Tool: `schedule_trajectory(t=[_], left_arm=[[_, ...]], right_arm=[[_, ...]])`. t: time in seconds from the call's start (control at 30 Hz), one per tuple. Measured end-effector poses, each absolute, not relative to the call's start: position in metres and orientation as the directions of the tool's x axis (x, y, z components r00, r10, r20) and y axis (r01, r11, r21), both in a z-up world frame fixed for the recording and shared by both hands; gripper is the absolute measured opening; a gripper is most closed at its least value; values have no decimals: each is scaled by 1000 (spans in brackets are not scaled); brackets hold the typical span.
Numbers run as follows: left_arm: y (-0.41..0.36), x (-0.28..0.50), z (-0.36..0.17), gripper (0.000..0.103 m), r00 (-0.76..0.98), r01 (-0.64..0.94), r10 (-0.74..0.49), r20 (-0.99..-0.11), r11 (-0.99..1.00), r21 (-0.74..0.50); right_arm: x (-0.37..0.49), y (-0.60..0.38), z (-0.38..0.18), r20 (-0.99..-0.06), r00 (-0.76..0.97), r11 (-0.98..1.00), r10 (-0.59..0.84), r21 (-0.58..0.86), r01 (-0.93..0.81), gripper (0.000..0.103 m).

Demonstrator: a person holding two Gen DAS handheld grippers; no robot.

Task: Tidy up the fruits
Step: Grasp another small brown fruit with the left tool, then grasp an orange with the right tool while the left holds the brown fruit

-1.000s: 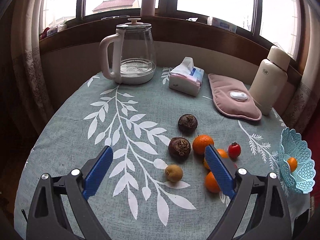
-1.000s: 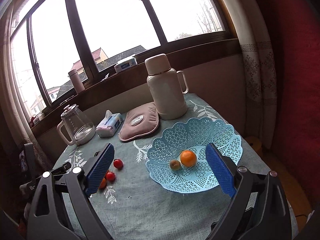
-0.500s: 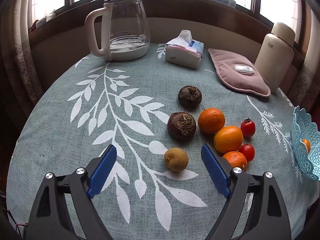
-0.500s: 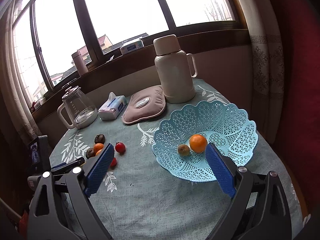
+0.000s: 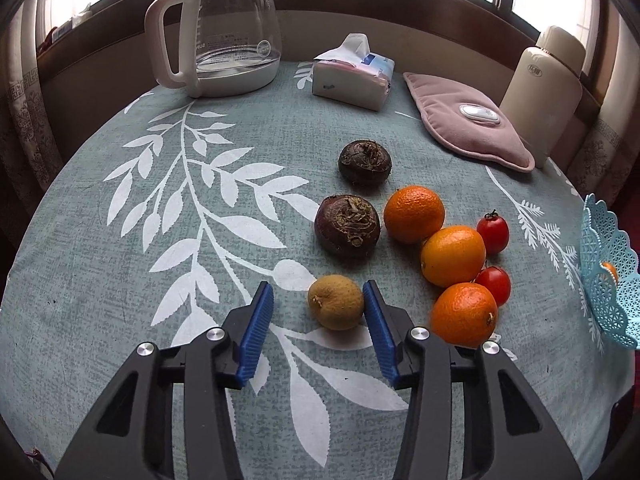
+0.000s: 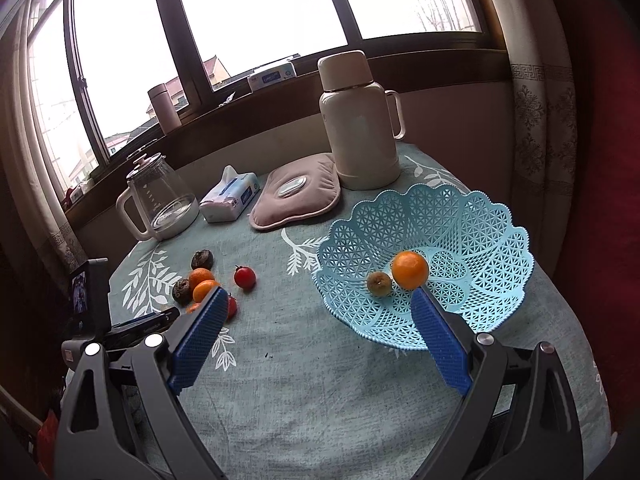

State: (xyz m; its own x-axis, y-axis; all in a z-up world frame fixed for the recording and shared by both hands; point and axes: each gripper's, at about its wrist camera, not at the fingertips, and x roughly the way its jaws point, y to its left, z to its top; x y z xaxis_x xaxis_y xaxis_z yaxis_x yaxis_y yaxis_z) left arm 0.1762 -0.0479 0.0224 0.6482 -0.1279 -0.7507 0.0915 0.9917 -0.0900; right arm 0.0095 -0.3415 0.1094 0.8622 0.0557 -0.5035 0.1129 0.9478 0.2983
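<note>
Left tool (image 5: 316, 312): jaws closing, small tan fruit (image 5: 336, 307) on table (image 5: 120, 300) between pads; right pad touching, left pad apart. Fruit best centred before squeeze, grip kept light, neighbouring oranges (image 5: 464, 314) left undisturbed. Right tool (image 6: 316, 332): jaws wide apart, nothing held, hovering before blue basket (image 6: 480, 216); one orange, one small fruit already inside.

Glass kettle (image 5: 224, 28), tissue pack (image 5: 352, 76), pink pad (image 5: 464, 128), cream flask (image 6: 360, 120).

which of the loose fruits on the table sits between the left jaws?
The small tan-brown fruit, nearest the camera, alone in front of the cluster. The left gripper is closing around it; the right-side pad already touches it, the other stands clear.
</note>
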Motion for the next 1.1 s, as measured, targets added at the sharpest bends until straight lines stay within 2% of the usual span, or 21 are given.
schedule_trajectory(t=[0.23,0.8,1.1], left_arm=[[-49,173,26,29,657,119,-164,-735,986,-114],[-16,153,64,29,731,118,-248,-635,963,-240],[5,147,76,29,781,72,-213,-587,965,-254]], right_arm=[[11,-336,105,-516,854,951,63,291,105,94],[48,-276,93,-574,807,968,134,249,16,94],[92,-218,75,-643,735,970,215,227,-86,94]])
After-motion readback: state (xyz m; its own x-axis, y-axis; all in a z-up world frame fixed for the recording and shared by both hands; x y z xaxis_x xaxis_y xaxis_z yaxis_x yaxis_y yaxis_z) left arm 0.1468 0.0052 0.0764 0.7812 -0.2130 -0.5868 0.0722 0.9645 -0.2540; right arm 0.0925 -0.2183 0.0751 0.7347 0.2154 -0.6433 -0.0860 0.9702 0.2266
